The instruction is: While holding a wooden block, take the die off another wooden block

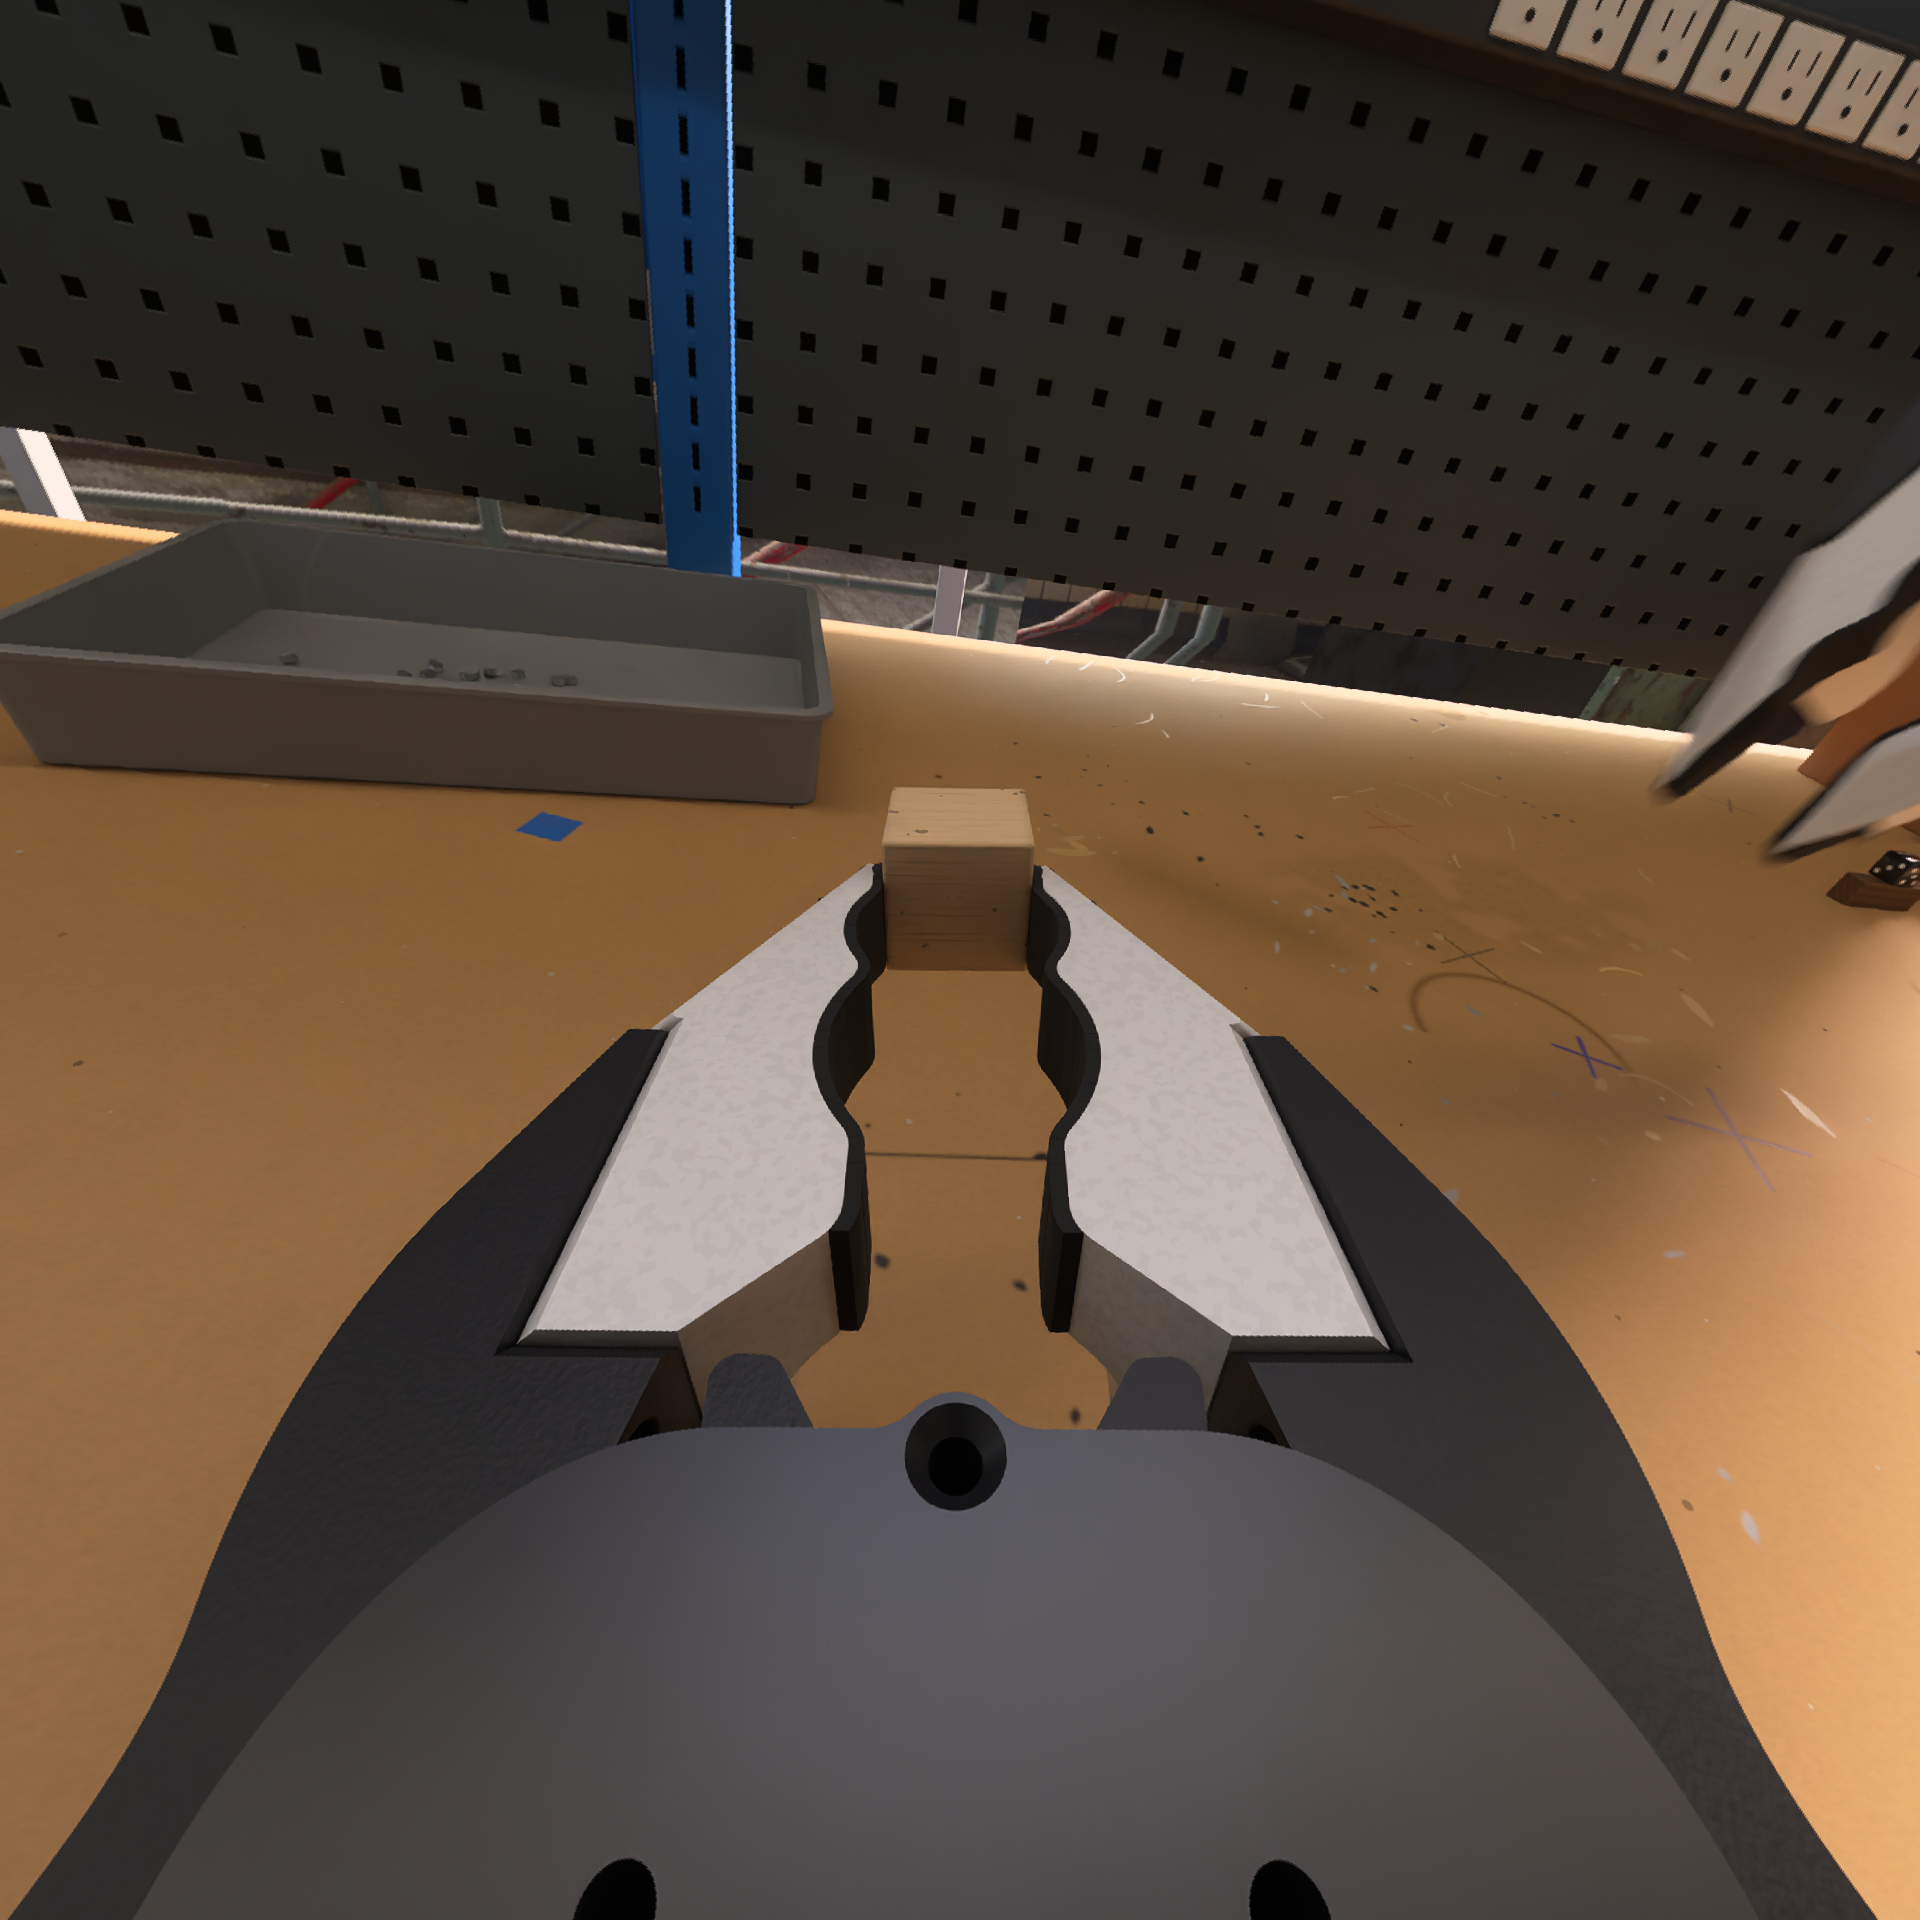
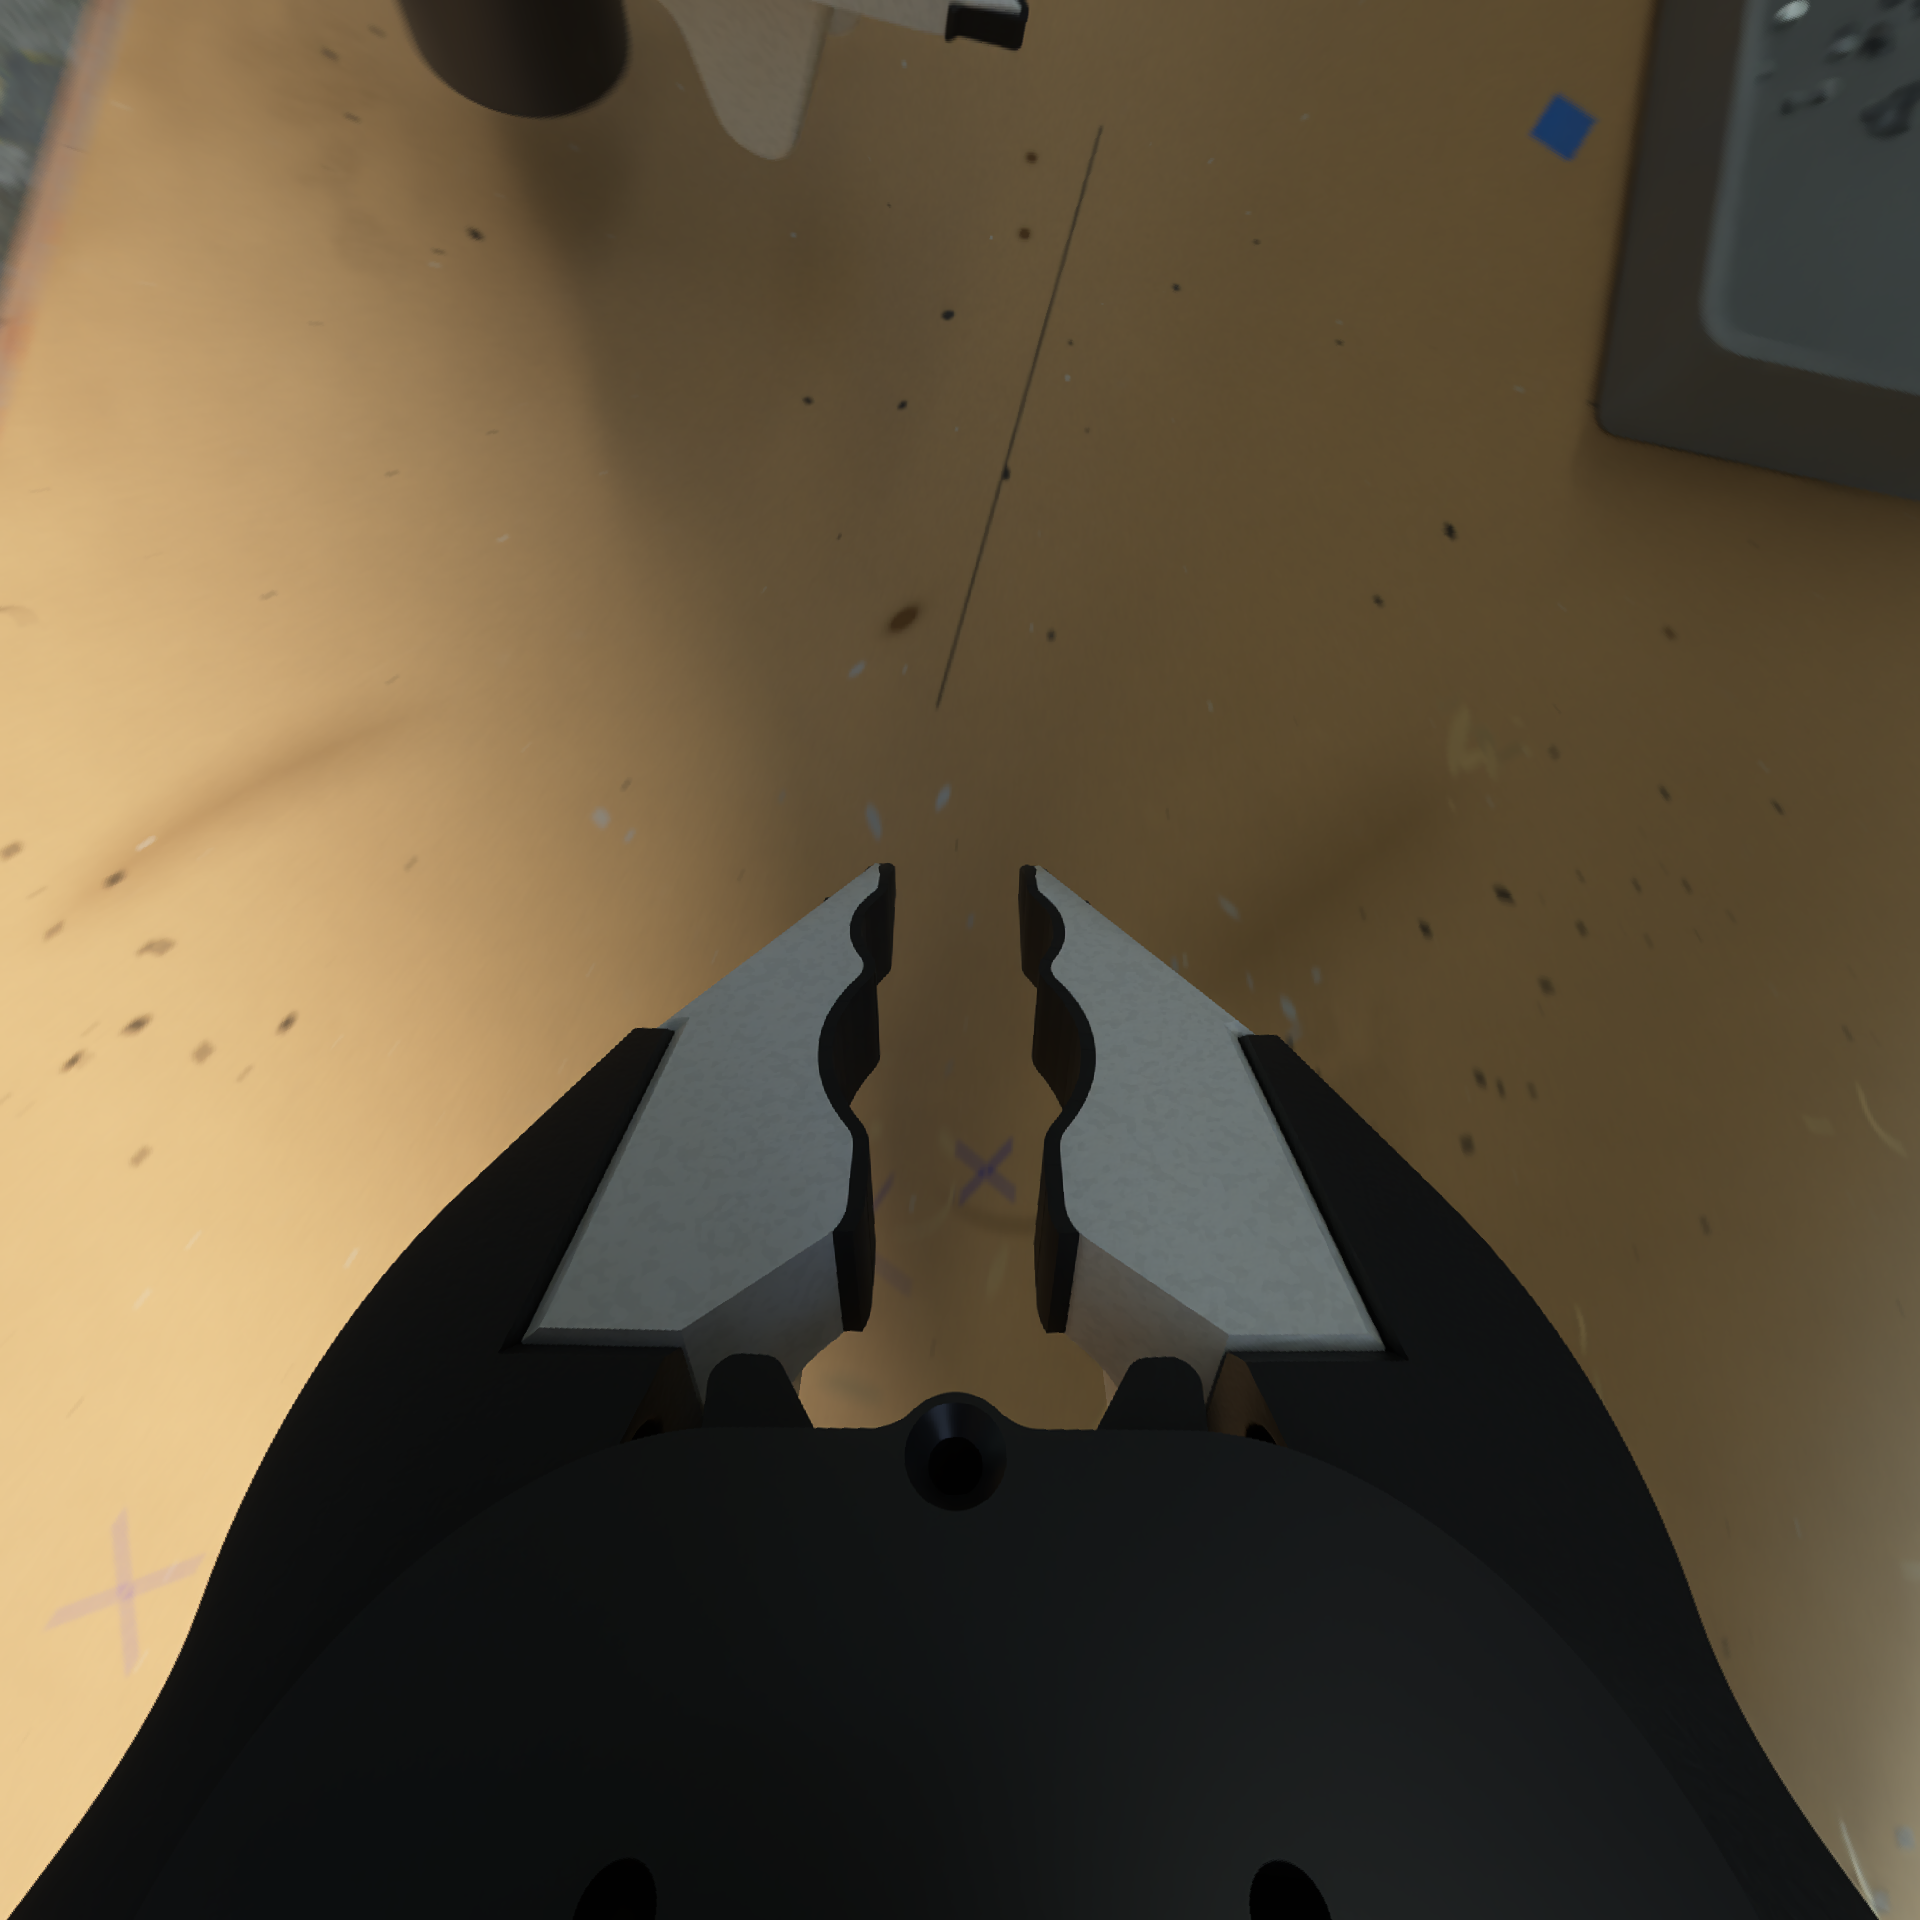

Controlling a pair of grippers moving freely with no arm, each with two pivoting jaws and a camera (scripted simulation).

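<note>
My left gripper [image 1: 956, 878] is shut on a light wooden block [image 1: 956, 831] and holds it at the fingertips above the tabletop. My right gripper [image 2: 956, 873] is open and empty, pointing down at bare tabletop. In the left wrist view it [image 1: 1730, 821] hangs at the far right edge, just above a dark die [image 1: 1893, 868]. The die sits on a small dark wooden block [image 1: 1870, 891] on the table. Neither the die nor its block shows in the right wrist view.
A grey tray [image 1: 416, 727] with several small bits stands at the back left; its rim [image 2: 1662, 312] shows in the right wrist view. A blue tape square [image 1: 549, 826] lies in front of it. A dark pegboard [image 1: 1143, 312] with a blue post [image 1: 686, 291] rises behind the table.
</note>
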